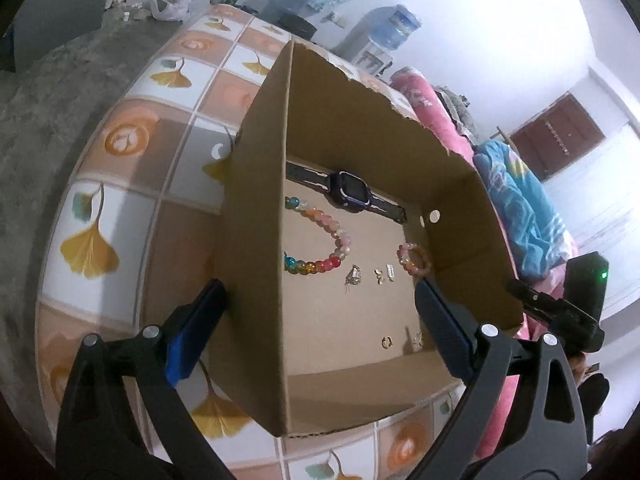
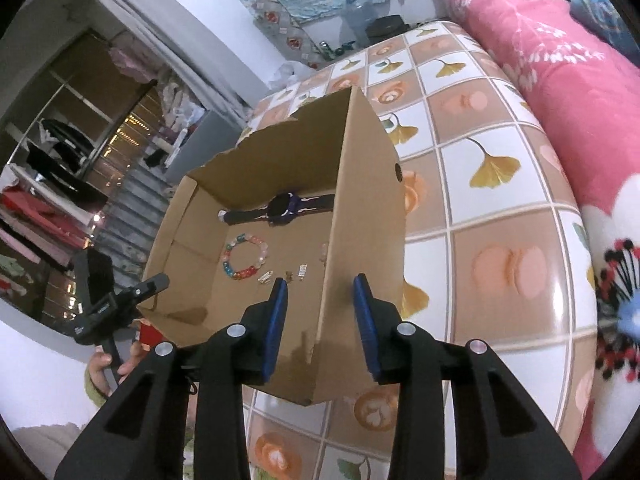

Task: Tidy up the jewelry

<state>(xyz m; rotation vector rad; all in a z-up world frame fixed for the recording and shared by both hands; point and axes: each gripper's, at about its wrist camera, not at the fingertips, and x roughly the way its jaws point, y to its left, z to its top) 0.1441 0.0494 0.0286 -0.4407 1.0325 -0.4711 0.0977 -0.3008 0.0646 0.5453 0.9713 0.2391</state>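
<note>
- Now both grippers are straddling the cardboard box [image 1: 256, 216] walls: left gripper [image 1: 320, 304] gaping wide, right gripper [image 2: 320, 296] moderately open.
- Inside, a watch [image 1: 348, 190], beaded bracelet [image 1: 320, 240] and small pieces are lying on the floor.

Right tongs [image 2: 320, 296] straddle the cardboard box [image 2: 360, 208] wall (gripping it, perhaps), bracelet [image 2: 245, 256] inside.

Both views are evenly lit by soft indoor light. In the left wrist view the white wall [image 1: 500, 20] at upper right is blown out. The cardboard box [image 1: 360, 120] casts a soft shadow leftward onto the tablecloth [image 1: 120, 208]. Fisheye bending curves every edge, corners go black, and the pink blanket [image 2: 612, 280] at far right looks smeared, perhaps motion blur.
</note>
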